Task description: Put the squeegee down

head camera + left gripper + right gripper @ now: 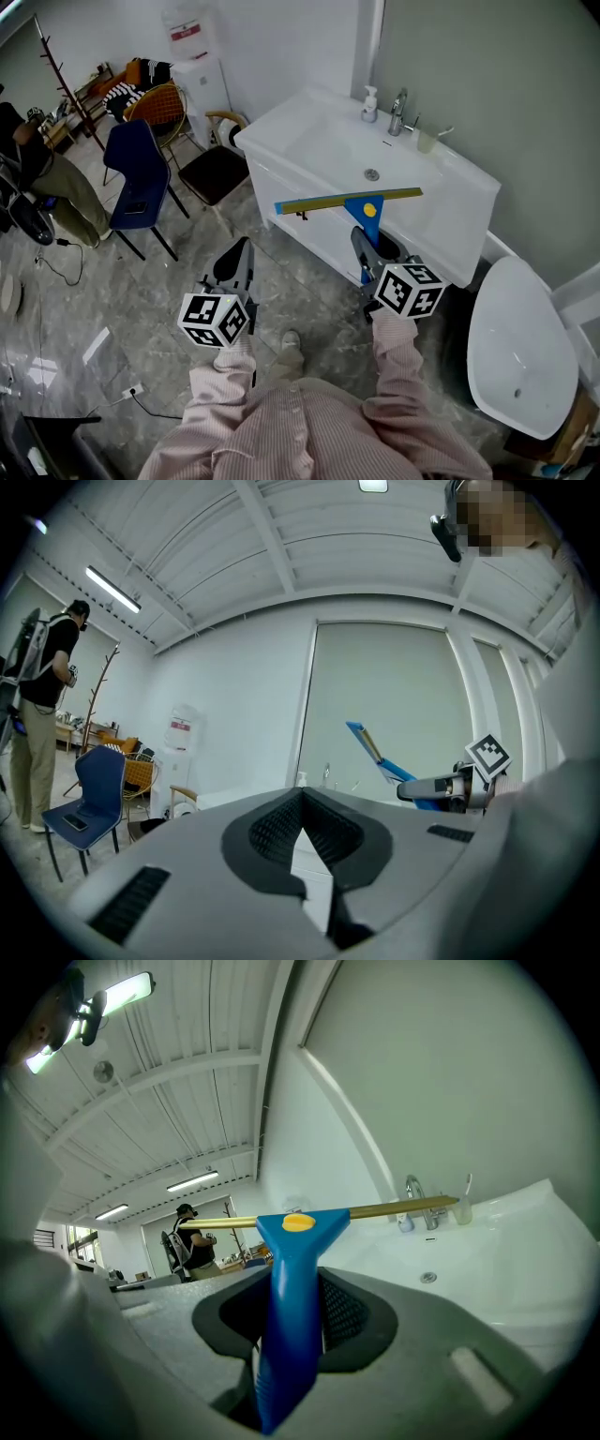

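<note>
The squeegee [349, 201] has a blue handle with a yellow dot and a long yellowish blade. It hangs level in the air over the front edge of the white washbasin cabinet [450, 220]. My right gripper [367, 249] is shut on the handle from below. In the right gripper view the blue handle [289, 1316] stands between the dark pads, with the blade [375, 1211] crossing above. My left gripper [238, 263] floats to the left over the floor, shut and holding nothing. In the left gripper view [300, 805] the squeegee [377, 757] shows at the right.
A faucet [399, 111], a soap bottle [369, 103] and a cup stand at the back of the basin. A white toilet [518, 349] sits to the right. A blue chair [138, 178], a brown-seated chair [214, 172] and a person [52, 183] are at the left.
</note>
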Available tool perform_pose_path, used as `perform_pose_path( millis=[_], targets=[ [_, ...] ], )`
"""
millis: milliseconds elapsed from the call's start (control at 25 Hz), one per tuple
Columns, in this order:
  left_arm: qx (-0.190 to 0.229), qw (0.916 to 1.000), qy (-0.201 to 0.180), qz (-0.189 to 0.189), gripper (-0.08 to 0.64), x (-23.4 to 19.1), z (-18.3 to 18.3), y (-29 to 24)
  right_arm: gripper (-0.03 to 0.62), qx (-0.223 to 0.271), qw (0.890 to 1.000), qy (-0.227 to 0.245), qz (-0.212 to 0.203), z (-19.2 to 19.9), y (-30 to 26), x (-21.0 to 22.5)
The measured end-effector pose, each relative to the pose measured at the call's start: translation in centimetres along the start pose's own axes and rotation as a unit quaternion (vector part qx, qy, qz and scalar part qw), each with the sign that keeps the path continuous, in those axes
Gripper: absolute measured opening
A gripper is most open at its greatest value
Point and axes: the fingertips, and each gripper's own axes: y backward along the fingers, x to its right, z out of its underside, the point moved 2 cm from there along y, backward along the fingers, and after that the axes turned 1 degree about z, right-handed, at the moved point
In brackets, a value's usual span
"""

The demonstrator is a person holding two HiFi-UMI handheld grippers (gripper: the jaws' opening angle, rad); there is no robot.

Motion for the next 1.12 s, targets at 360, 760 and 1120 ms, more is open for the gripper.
perform_pose_path(
  millis=[360,760,1120],
  targets=[
    [-0.005,0.9999,0.005,0.014,0.002,-7.1,-1.5,-8.1,0.123,-0.003,1.000,-0.010,0.012,-1.9,-9.6,1.9],
    [-0.006,0.9994,0.006,0.034,0.002,-12.9,-2.7,-14.7,0.123,0.004,0.999,-0.025,0.030,-3.2,-17.2,3.7],
    [-0.018,0.9991,0.015,0.037,0.002,-15.5,-2.0,-17.8,0.123,-0.007,0.999,-0.029,0.035,-3.0,-21.0,4.8]
  ],
)
